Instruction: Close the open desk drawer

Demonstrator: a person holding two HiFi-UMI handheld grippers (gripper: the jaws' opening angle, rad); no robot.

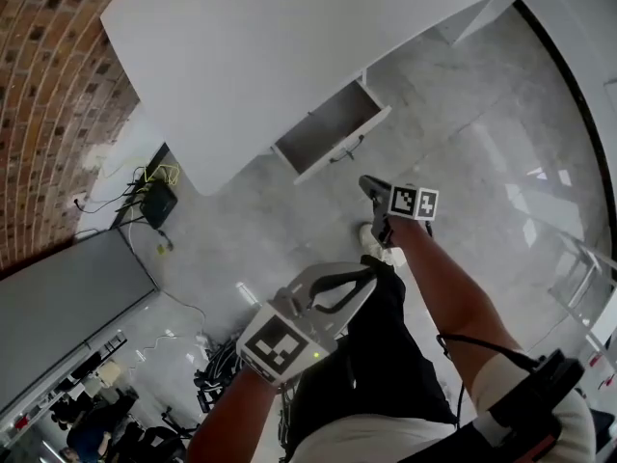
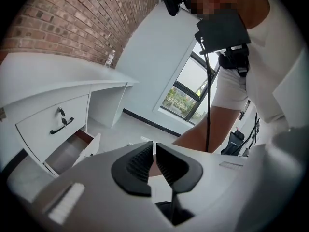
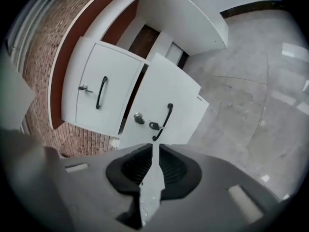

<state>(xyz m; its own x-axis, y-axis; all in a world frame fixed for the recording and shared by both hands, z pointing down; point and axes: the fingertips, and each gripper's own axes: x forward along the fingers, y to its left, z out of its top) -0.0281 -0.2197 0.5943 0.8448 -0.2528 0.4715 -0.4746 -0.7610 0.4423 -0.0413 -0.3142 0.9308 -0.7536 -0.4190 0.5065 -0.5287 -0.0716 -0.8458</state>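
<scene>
- The white desk drawer with a black bar handle (image 1: 333,131) stands pulled out beneath the white desk top (image 1: 241,56), upper centre of the head view.
- The right gripper (image 3: 153,146), jaws all but together on nothing, points at the drawer front, apart from it.
- The left gripper (image 2: 154,146), likewise nearly closed and empty, sits lower in that view, well away.
- Risk: a push could catch what looks like a small key (image 3: 153,125) in the lock, and an off-centre shove may skew and jam the drawer.

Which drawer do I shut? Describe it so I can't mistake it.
Find the white desk against the brick wall; two drawers sit under its top. The target is the open drawer, the lower one, pulled out with its inside showing, under the closed drawer. Both fronts look alike; only this one stands out from the desk.
</scene>
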